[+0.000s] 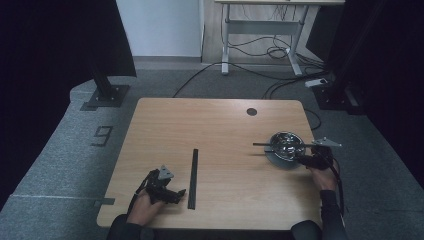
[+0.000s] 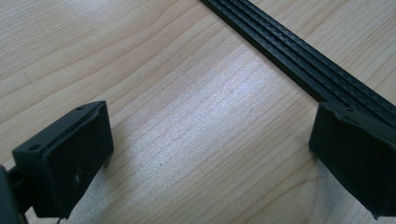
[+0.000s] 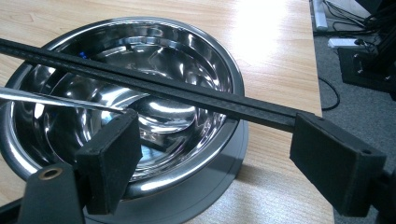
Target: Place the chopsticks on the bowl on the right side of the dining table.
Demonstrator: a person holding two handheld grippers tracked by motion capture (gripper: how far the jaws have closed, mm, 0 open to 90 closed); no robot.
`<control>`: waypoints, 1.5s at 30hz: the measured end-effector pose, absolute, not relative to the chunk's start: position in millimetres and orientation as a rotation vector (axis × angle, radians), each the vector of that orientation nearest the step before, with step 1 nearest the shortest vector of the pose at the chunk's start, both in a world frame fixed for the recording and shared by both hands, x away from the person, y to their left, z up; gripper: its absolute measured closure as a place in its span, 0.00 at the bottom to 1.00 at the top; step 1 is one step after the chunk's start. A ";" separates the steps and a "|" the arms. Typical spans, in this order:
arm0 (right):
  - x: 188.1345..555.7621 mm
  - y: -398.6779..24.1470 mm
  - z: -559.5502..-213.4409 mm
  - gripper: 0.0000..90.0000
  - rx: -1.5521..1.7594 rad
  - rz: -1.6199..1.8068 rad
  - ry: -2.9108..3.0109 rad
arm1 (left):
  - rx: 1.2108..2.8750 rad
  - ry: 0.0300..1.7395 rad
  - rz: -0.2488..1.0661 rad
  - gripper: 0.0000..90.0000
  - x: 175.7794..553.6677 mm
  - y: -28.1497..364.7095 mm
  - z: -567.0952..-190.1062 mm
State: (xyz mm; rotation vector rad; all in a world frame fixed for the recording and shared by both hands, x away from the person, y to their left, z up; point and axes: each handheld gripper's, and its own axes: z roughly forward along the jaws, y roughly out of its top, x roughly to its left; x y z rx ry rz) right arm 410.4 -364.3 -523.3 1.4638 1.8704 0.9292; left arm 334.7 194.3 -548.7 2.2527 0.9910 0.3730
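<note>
Near the right edge of the desk (image 1: 150,120), the right gripper's (image 3: 233,154) open fingers sit by a black stick (image 3: 154,88) across the shiny bowl (image 3: 201,56). One bump could roll it off. The left gripper (image 2: 205,158) is open too.

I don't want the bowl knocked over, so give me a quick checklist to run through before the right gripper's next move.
1. Steel bowl upright on the table: ok.
2. Black strip lies across the bowl's rim: ok.
3. Right gripper open, pads not pressing on the strip: ok.
4. Strip's end reaches the right-hand pad; whether they touch: cannot tell.
5. Left gripper open over bare wood, beside the second strip: ok.
6. Thin metal rod in the bowl, free or caught: cannot tell.
</note>
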 end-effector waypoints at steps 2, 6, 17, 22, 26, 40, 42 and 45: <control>409.4 -364.4 -522.1 0.17 1.460 0.914 1.875 | 2.254 0.990 0.373 0.00 334.7 194.4 -548.7; 407.3 -365.6 -516.8 0.14 1.466 0.888 1.922 | 2.255 0.988 0.372 0.00 334.8 194.6 -548.6; 376.1 -372.7 -497.9 0.00 1.451 0.878 1.960 | 2.255 0.985 0.371 0.00 334.8 194.8 -548.7; 359.5 -372.3 -489.6 0.00 1.451 0.856 1.971 | 2.255 0.985 0.371 0.00 334.8 194.9 -548.7; 344.9 -364.8 -483.2 0.00 1.430 0.846 2.006 | 2.255 0.985 0.371 0.00 334.8 194.9 -548.7; 317.1 -310.3 -468.9 0.00 1.332 0.905 2.161 | 2.256 0.984 0.370 0.00 334.9 195.0 -548.7; 318.9 -297.0 -467.9 0.00 1.309 0.926 2.193 | 2.255 0.984 0.370 0.00 334.8 195.0 -548.7; 322.3 -282.3 -467.8 0.00 1.279 0.942 2.226 | 2.255 0.984 0.370 0.00 334.9 195.0 -548.7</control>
